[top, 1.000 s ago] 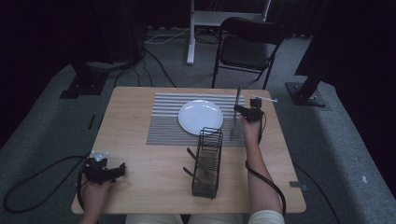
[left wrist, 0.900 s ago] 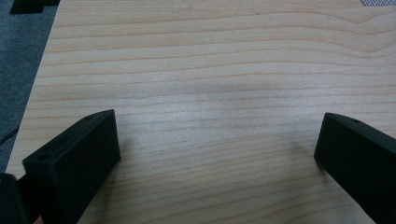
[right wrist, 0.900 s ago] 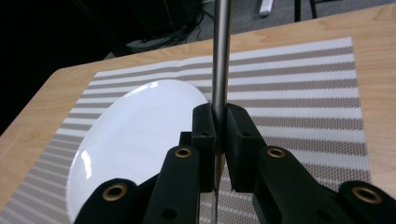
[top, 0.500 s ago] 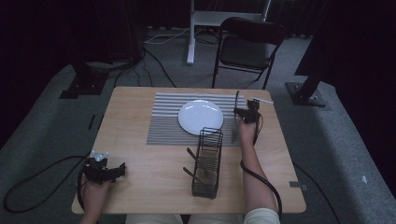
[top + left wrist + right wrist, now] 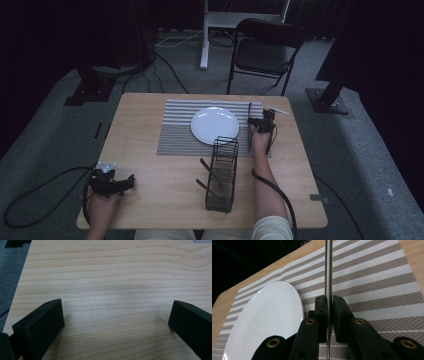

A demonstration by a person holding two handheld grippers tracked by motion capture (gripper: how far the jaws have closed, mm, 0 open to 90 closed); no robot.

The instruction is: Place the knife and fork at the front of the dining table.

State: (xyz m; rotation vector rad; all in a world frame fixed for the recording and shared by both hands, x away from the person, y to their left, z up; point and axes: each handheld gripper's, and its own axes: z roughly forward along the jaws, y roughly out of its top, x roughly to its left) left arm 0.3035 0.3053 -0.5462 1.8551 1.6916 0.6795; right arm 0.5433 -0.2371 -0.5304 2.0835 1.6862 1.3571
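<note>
The right gripper [image 5: 327,315] is squeezing a thin metal knife [image 5: 328,277] tight between its two pads, holding it over the striped mat [image 5: 175,135] just beside the white plate [image 5: 215,125], so it is picked up but not yet laid down, while the left gripper [image 5: 116,322] rests wide open, holding nothing.

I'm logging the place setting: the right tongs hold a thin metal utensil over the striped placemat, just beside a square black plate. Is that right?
Not quite: the plate is round and white, not square and black, as the right gripper view shows. The rest holds: the right tongs are shut on the thin metal utensil over the striped placemat, beside the plate.
</note>
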